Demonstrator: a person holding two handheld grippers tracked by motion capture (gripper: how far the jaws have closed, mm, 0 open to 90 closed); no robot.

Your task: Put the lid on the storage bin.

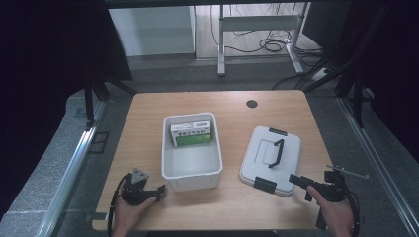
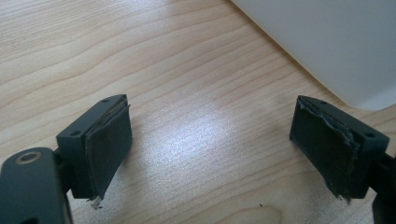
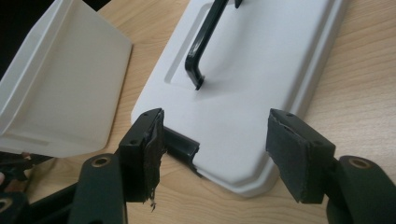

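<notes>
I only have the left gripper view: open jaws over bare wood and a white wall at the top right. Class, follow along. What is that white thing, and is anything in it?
Observer: It is an open white bin; a green and white box lies at its far end.
Operator: Where is its lid?
Observer: The lid lies flat on the table to the bin's right, black handle up.
Operator: And the right gripper?
Observer: The right gripper is open, its jaws at the lid's near edge, beside a black latch.
</notes>
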